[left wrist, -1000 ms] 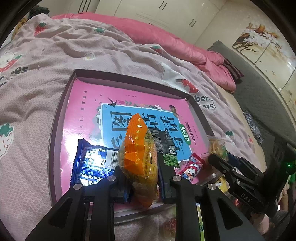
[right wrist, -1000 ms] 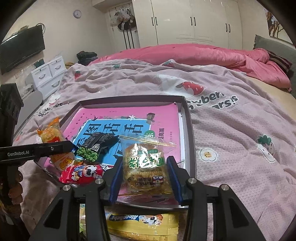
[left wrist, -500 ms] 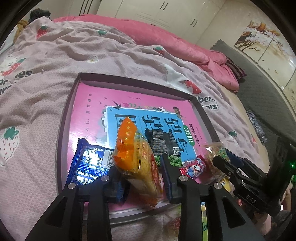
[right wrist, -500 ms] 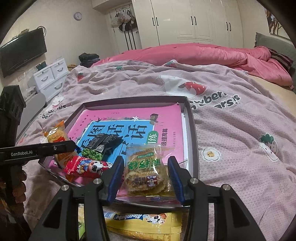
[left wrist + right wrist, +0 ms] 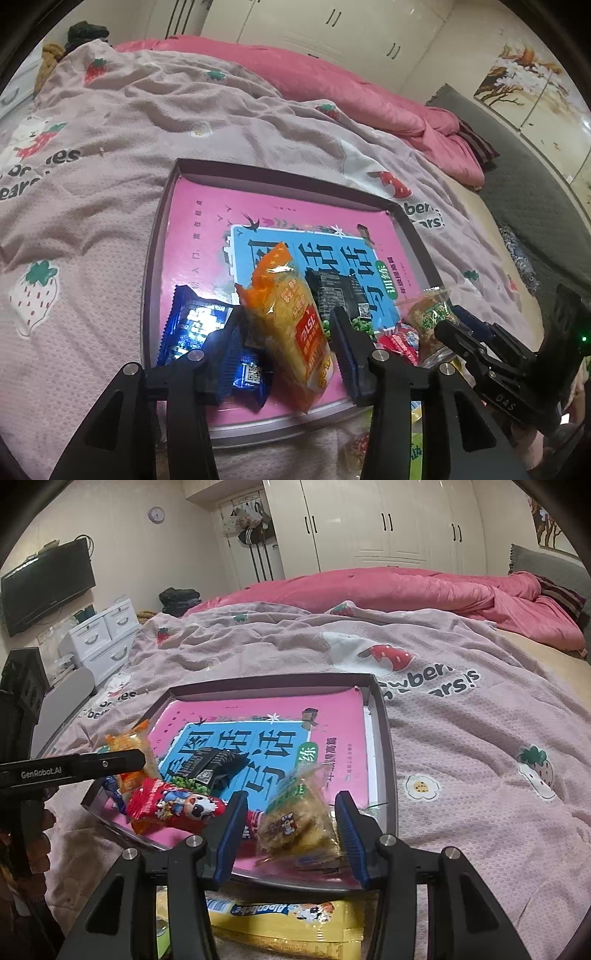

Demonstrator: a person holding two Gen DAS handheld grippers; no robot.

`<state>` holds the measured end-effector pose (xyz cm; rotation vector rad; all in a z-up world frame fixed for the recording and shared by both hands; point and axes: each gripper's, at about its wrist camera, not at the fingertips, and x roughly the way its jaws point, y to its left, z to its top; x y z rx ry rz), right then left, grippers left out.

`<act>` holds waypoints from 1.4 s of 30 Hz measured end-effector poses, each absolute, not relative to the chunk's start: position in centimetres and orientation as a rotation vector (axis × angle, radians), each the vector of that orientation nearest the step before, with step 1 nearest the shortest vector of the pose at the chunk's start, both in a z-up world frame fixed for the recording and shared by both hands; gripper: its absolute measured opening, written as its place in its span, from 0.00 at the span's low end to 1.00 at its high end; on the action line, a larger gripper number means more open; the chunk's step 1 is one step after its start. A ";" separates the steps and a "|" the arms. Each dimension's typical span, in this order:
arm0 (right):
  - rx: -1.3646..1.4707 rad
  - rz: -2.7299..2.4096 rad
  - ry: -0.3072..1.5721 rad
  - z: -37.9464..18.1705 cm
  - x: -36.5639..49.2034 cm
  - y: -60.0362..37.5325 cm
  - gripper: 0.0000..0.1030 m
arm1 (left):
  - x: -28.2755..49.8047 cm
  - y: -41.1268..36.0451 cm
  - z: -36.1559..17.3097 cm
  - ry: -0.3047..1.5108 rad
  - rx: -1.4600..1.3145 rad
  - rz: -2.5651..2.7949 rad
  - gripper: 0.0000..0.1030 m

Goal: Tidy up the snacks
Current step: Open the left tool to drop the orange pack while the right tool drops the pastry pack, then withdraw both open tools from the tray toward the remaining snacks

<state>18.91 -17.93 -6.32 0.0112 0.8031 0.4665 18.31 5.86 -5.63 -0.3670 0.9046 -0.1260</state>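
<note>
A shallow box tray [image 5: 162, 236] with a pink and blue book cover inside lies on the bed; it also shows in the right wrist view [image 5: 384, 738]. My left gripper [image 5: 286, 332] is open, and an orange-yellow snack bag [image 5: 291, 332] lies loose between its fingers, leaning on a blue packet [image 5: 192, 325]. My right gripper [image 5: 291, 823] is open, with a clear biscuit packet [image 5: 299, 823] tumbling between its fingers onto the tray. A black pea packet [image 5: 212, 766] and a red packet [image 5: 170, 805] lie in the tray.
A yellow Alpenliebe bag [image 5: 288, 919] lies on the bed in front of the tray's near edge. The strawberry-print blanket [image 5: 461, 738] spreads all round, with a pink duvet [image 5: 406, 590] behind. White drawers [image 5: 103, 635] stand at the far left.
Both grippers have opened and drawn back slightly. The orange-yellow bag has tipped down onto the tray, and the biscuit packet has dropped from the right gripper's grip.
</note>
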 end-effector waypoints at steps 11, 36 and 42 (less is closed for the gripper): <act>-0.001 0.504 0.790 -6.0 18.3 -17.2 0.49 | 18.1 5.9 -4.8 0.892 -0.350 -0.120 0.54; 0.026 0.485 0.712 -3.6 17.2 -18.5 0.61 | 16.0 4.3 -1.4 0.857 -0.304 -0.164 0.70; 0.036 0.477 0.691 -2.8 16.6 -19.0 0.62 | 15.3 3.8 -0.5 0.847 -0.293 -0.175 0.72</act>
